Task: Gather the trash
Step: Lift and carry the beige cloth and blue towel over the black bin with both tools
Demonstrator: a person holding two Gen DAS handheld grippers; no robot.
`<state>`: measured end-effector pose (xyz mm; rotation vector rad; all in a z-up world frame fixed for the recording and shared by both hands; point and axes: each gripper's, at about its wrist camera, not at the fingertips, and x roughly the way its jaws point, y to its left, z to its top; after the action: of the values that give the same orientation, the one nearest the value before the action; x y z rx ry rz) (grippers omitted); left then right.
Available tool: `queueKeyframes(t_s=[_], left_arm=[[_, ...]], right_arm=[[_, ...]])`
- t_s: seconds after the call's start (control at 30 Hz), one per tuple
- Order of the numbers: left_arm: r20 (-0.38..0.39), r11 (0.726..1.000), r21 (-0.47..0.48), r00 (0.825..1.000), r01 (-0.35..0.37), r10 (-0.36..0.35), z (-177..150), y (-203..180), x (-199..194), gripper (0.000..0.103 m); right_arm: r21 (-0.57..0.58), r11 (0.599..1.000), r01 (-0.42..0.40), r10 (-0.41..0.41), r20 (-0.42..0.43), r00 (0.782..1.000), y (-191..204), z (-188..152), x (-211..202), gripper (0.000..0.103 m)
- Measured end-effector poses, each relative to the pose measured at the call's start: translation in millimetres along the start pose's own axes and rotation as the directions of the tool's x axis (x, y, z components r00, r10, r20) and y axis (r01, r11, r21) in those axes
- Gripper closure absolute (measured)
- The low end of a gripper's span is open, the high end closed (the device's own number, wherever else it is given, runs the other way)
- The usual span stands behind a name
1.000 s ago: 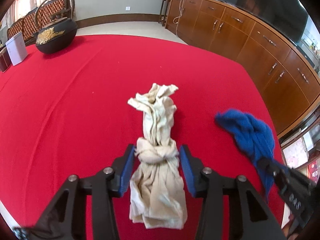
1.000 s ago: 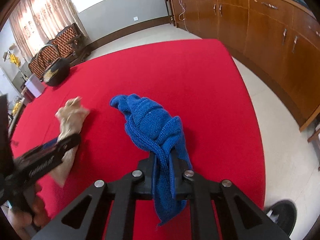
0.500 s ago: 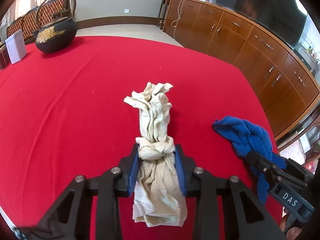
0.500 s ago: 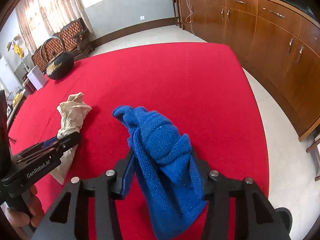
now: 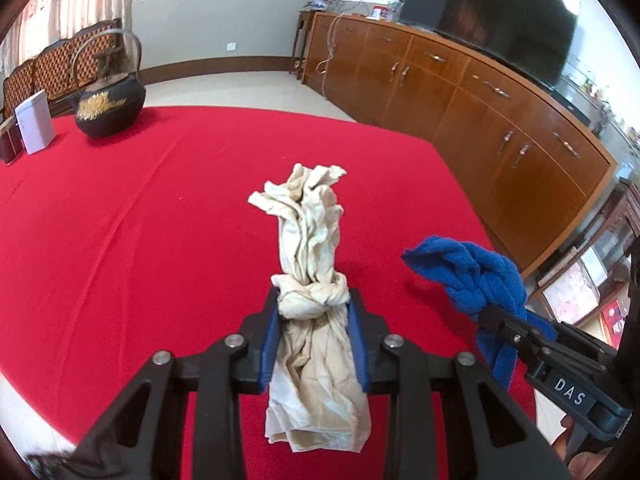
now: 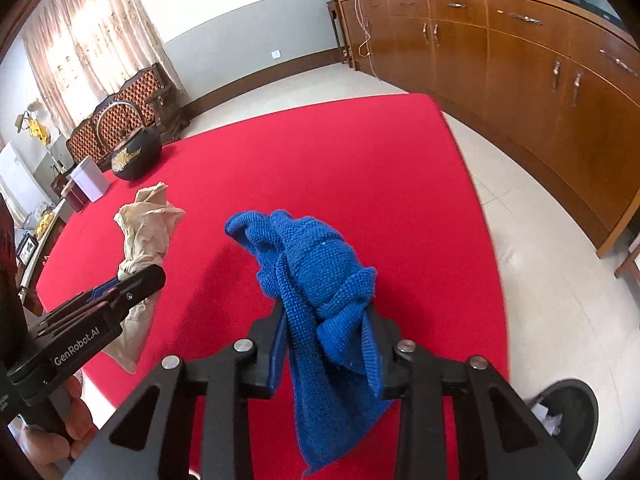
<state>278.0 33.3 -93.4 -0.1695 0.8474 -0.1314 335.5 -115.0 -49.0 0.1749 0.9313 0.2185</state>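
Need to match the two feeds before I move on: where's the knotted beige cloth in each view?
Left wrist: beige cloth at centre, knot pinched in the left claw, tail hanging below.
Right wrist: same cloth at left, above the red table, behind the left claw.
Shared landmark: black teapot, far left on the table.
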Motion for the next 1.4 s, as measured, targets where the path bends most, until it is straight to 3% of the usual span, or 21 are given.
queueKeyframes(t_s=[0.73,1.03,1.4], left_arm=[[-0.011,0.984,0.127,0.992,0.128,-0.128,-52,-71,-60,0.071],[-0.051,0.951,0.218,0.976,0.219,-0.213,-71,-128,-65,0.071],[-0.146,0.889,0.314,0.942,0.333,-0.302,-98,-199,-60,0.071]], right_arm=[[0.146,0.989,0.036,-0.045,0.057,0.997,-51,-94,-123,0.068],[0.242,0.966,0.092,-0.113,0.076,0.991,-94,-127,-163,0.068],[0.392,0.9,0.19,-0.233,0.066,0.97,-171,-180,-211,0.068]])
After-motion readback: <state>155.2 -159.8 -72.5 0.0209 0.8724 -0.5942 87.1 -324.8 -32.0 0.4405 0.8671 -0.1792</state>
